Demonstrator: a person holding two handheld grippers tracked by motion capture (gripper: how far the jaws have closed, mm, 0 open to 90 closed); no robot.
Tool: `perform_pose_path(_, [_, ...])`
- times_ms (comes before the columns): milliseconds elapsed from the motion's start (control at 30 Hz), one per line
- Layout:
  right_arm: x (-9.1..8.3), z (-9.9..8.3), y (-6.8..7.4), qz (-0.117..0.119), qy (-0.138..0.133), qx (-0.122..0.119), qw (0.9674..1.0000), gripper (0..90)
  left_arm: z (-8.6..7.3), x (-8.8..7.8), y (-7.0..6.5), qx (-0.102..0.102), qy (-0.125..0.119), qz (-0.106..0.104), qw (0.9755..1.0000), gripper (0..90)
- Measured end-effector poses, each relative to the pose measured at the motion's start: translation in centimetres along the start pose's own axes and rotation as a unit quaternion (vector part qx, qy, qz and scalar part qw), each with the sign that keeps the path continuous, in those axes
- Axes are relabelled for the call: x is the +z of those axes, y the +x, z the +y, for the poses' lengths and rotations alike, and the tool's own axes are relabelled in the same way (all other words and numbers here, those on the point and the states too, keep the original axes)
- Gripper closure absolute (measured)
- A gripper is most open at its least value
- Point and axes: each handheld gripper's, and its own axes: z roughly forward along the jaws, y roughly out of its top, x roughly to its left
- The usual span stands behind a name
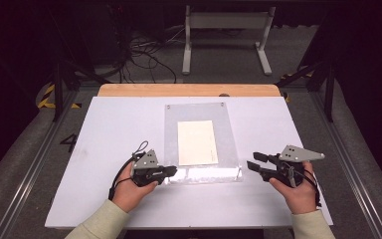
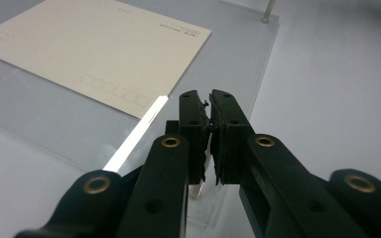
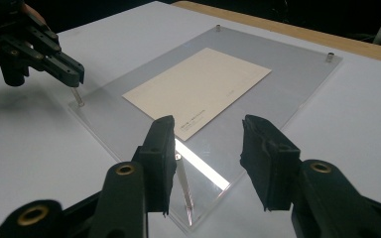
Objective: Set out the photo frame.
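**Bright worktop, dark room**

Overhead light floods the white worktop [image 1: 104,149] while the surrounding floor falls into near-black. A glare streak runs along the clear plate's [image 3: 297,84] near edge. The high view is soft and grainy; close gripper jaws blur at the bottom of both gripper views

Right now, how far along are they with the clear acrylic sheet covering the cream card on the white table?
Looks done: the cream card lies flat under the clear acrylic sheet, metal pins at its corners. In hand: the left gripper is closed on the near-left corner pin. Left: the right gripper is open, holding nothing, near the opposite corner.
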Motion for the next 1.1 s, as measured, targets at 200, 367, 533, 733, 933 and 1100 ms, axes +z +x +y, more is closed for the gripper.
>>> perform_pose_path(200, [-0.1,0.1,0.0,0.000,-0.001,-0.001,1.0000,55.9,0.3,0.1,-0.3,0.038,0.018,0.008,0.9991,85.4])
perform_pose_path(367, [-0.3,0.1,0.0,0.001,-0.004,0.000,1.0000,56.2,0.1,0.1,-0.8,0.067,0.015,0.016,0.9975,85.4])
perform_pose_path(533, [-0.5,0.1,0.0,-0.001,-0.005,0.001,1.0000,56.3,-0.1,0.1,-1.2,0.096,0.016,0.025,0.9949,85.4])
perform_pose_path(733, [-0.5,0.1,0.1,-0.001,-0.006,-0.001,1.0000,56.3,-0.7,0.0,-1.6,0.121,0.004,0.036,0.9920,85.2])
perform_pose_path(933, [-0.7,0.2,0.0,-0.003,-0.006,-0.003,1.0000,56.5,-1.1,0.0,-2.0,0.154,-0.005,0.045,0.9870,84.7])
perform_pose_path(1100, [-0.7,0.3,0.0,-0.003,-0.008,-0.004,1.0000,56.6,-1.3,0.0,-2.2,0.172,-0.005,0.054,0.9836,84.5])
